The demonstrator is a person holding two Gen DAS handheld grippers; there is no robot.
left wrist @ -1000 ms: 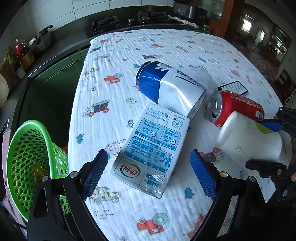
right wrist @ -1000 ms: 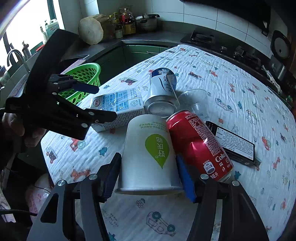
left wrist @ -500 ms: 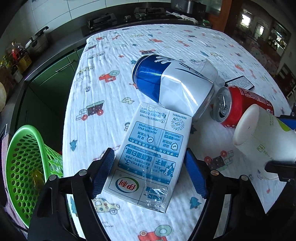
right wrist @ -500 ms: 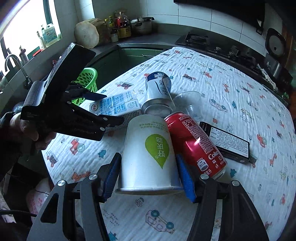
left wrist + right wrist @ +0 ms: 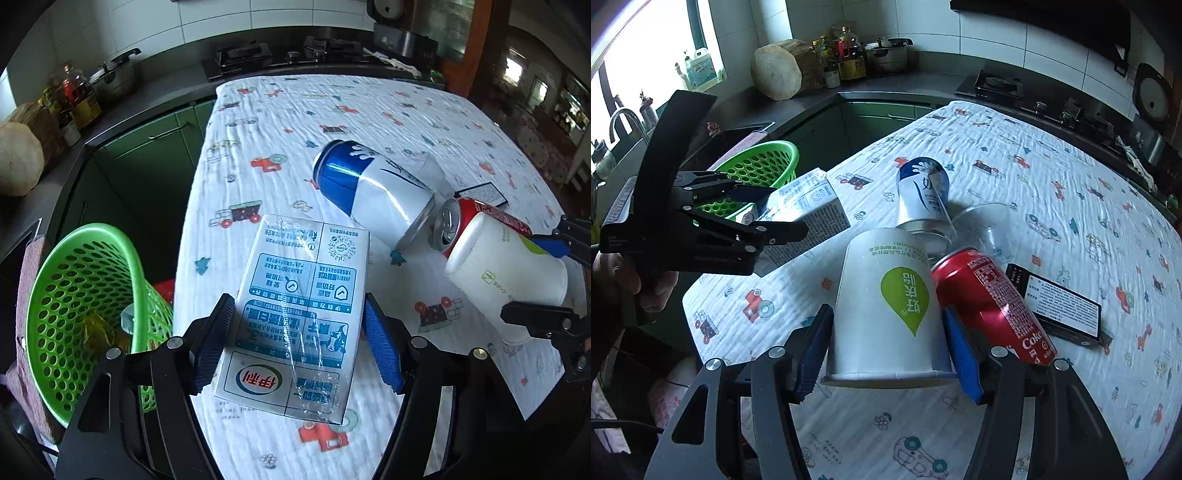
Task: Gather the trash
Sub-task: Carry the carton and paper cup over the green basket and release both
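The left gripper [image 5: 297, 341] is clamped across the short sides of the milk carton [image 5: 299, 314], whose long axis runs straight out along the fingers; the right-wrist view shows the carton lifted clear of the tabletop [image 5: 1015, 177] near its left edge. The green basket [image 5: 70, 295] sits lower, just beyond that same edge and to the left of the carton, so the left hand is plainly the nearer one and, I'd say, only needs a short swing outward over the rim with nothing in the way. The right gripper [image 5: 886, 341] is closed on the white paper cup [image 5: 886, 302], mouth toward the camera. Touching the cup's right side lies a red can [image 5: 993, 306]; a blue-and-white can [image 5: 923, 195], a clear plastic cup [image 5: 988, 225] and a black box [image 5: 1060, 306] crowd the middle behind it.
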